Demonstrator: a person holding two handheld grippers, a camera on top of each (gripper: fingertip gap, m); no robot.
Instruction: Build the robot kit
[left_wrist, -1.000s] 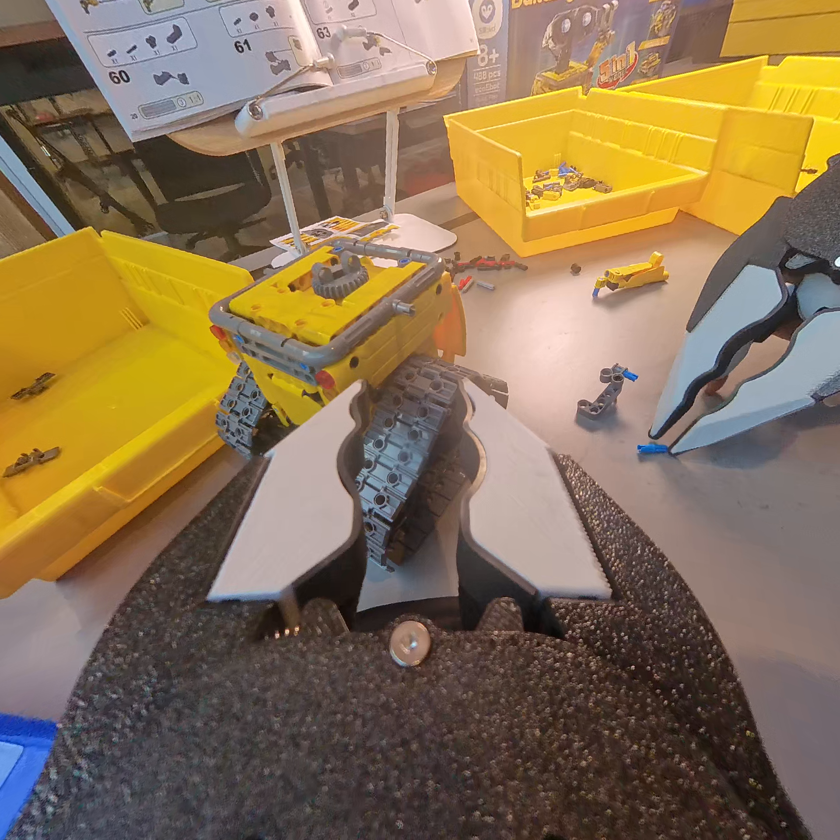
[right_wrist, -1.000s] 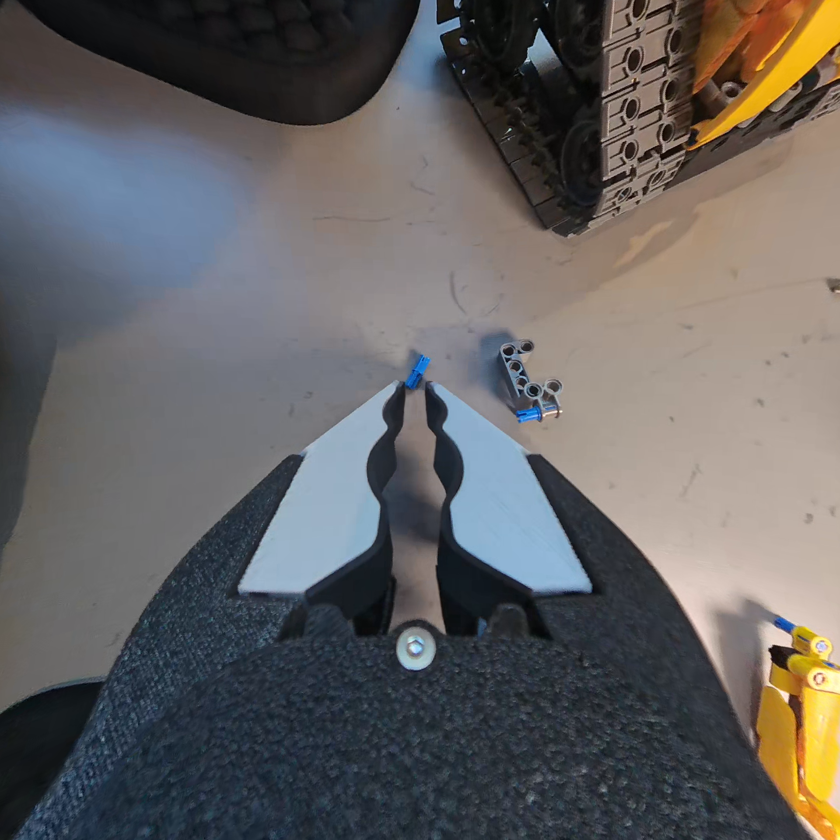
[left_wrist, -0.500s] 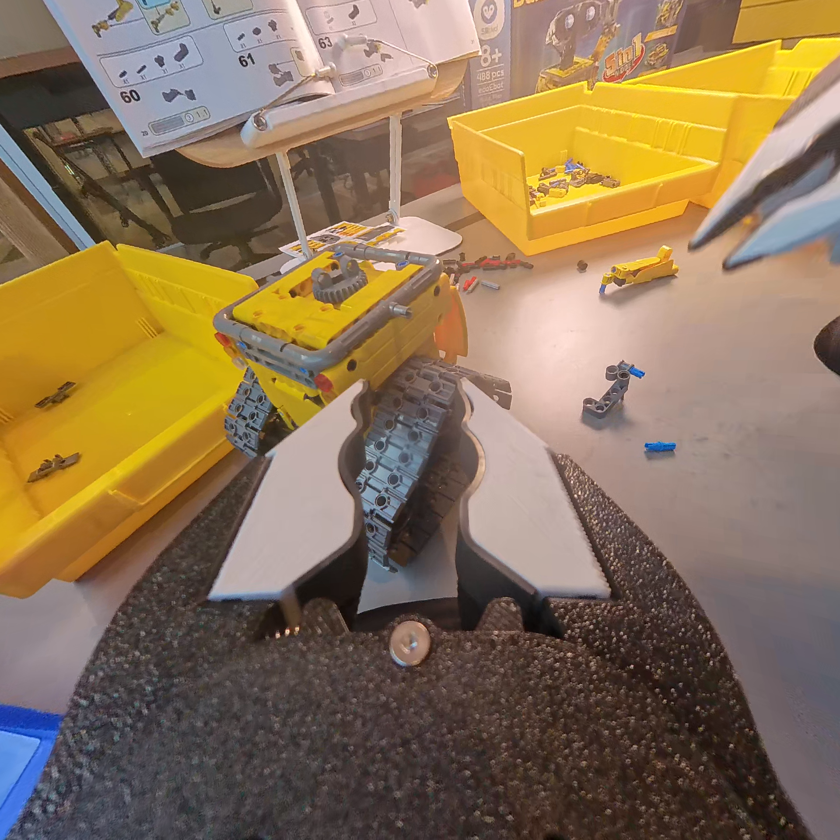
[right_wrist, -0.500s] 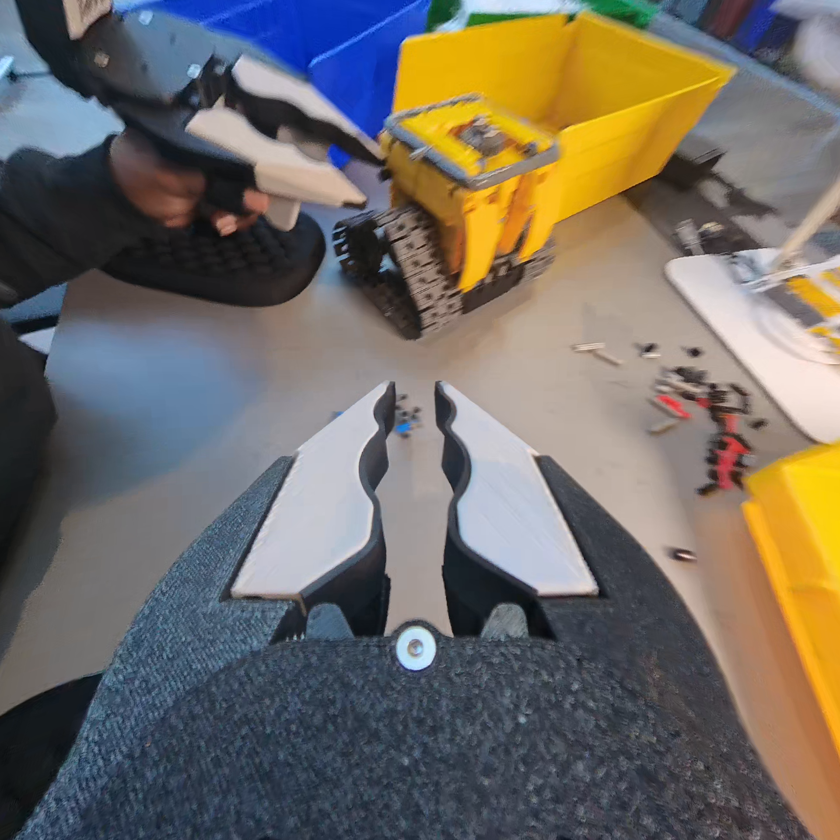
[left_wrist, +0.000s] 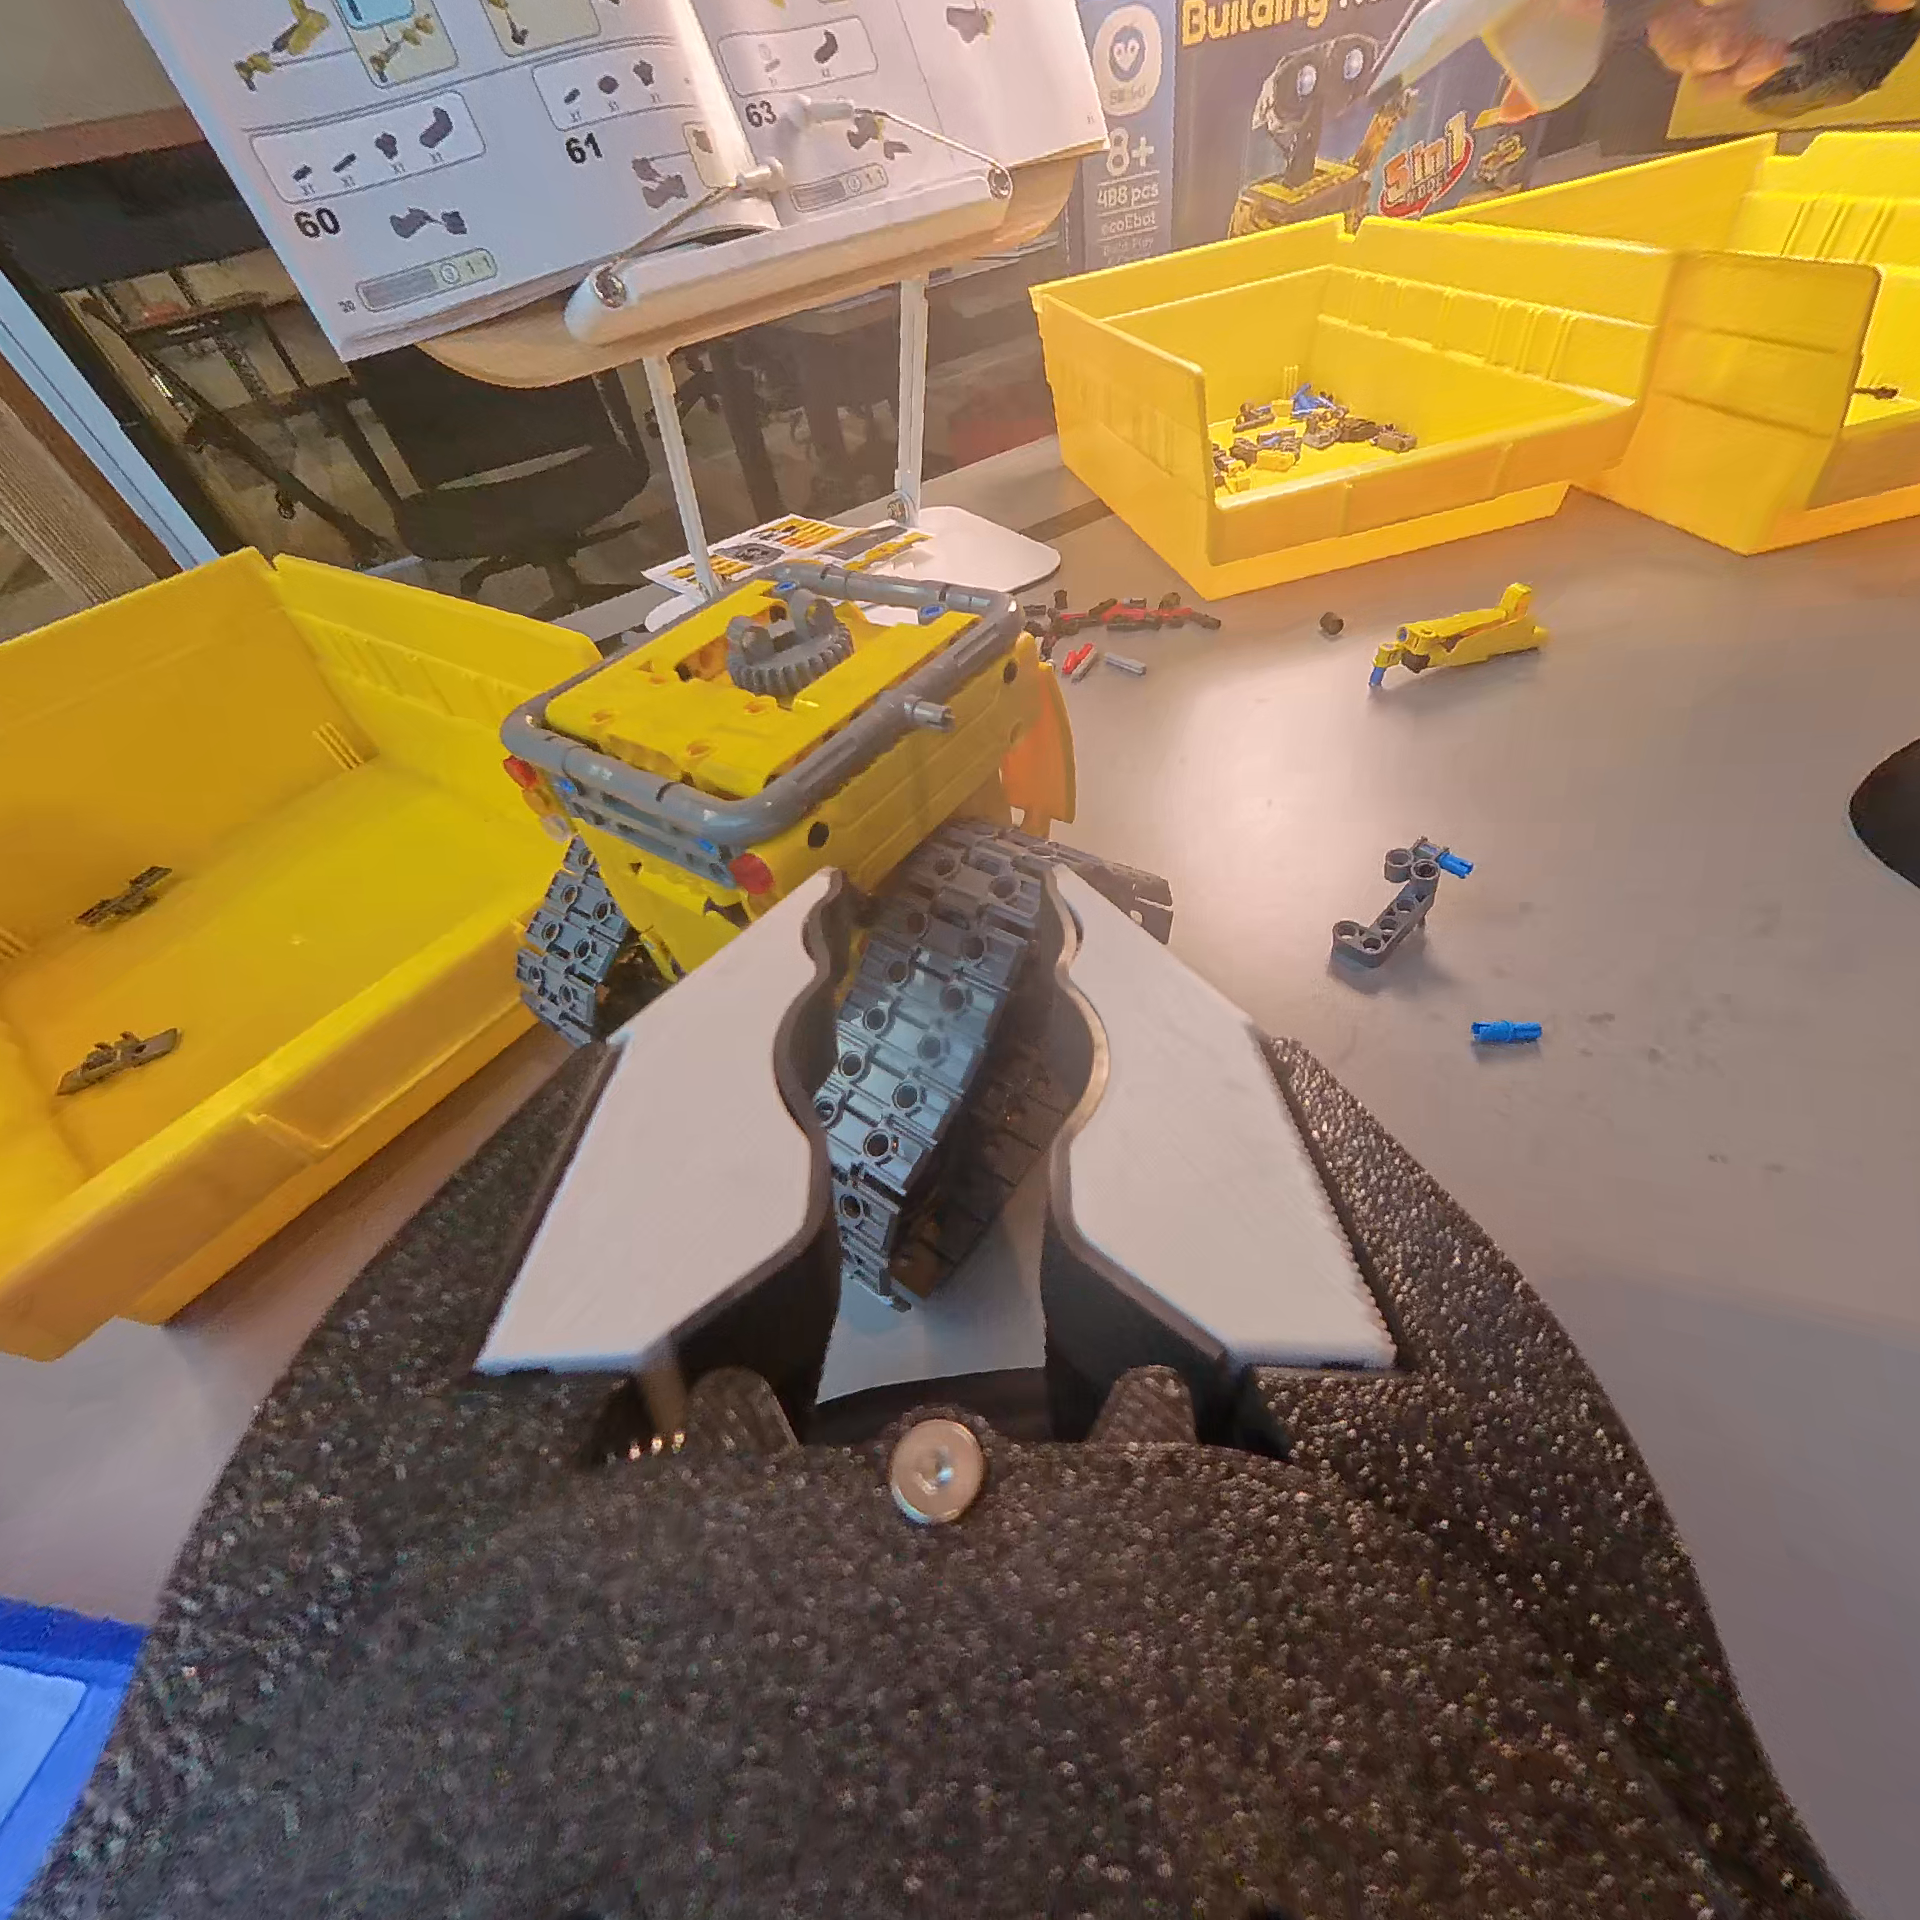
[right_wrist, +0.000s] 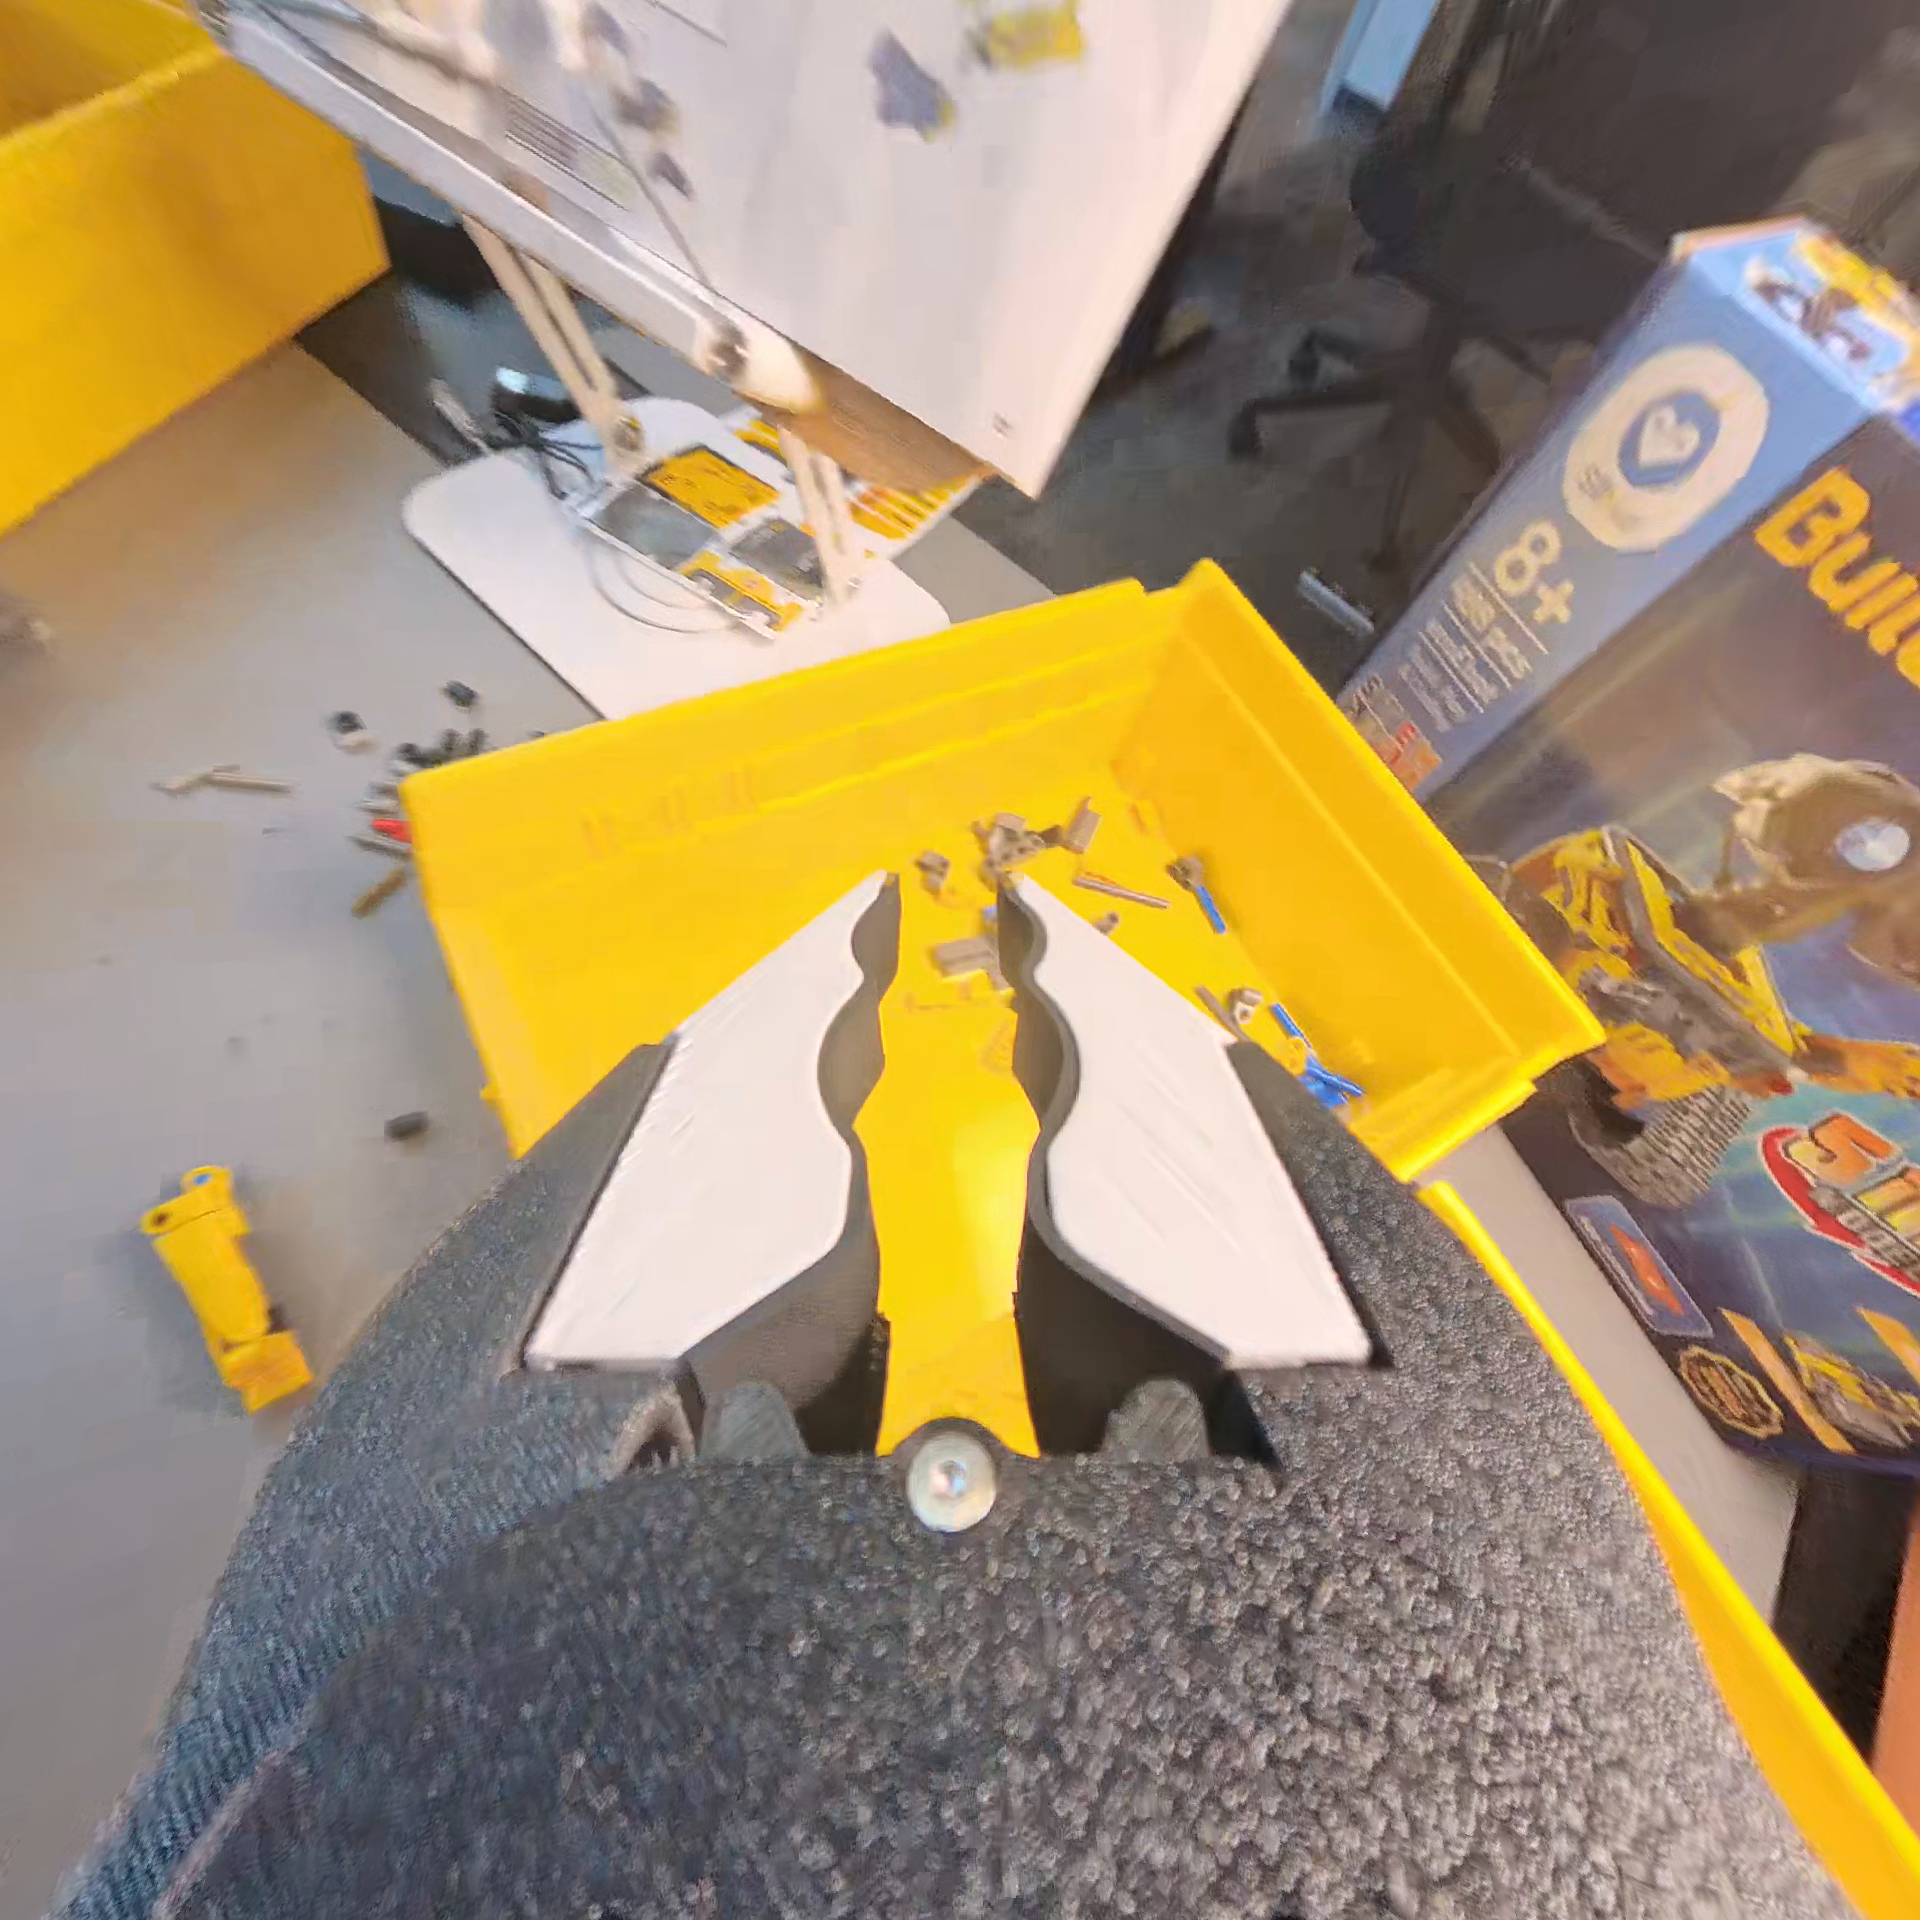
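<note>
Clamped on the grey track (left_wrist: 935, 1049) of the yellow tracked model (left_wrist: 790, 748), my left gripper's (left_wrist: 940, 914) jaws grip it from both sides, and the model stands tilted on the grey tabletop (left_wrist: 1558, 1195) beside a yellow bin (left_wrist: 260, 727). To its right lie a grey angled beam (left_wrist: 1387, 920) and, near it, a loose blue pin (left_wrist: 1507, 1031). Behind the model I see an instruction booklet (left_wrist: 582, 135) open on a white stand (left_wrist: 904, 416). My right gripper's (right_wrist: 943, 888) jaws stand slightly apart, empty, hovering over another yellow bin (right_wrist: 1351, 831) with small grey and blue parts (right_wrist: 1049, 883) scattered in it. A printed toy box (right_wrist: 1704, 748) stands just beside that bin.
</note>
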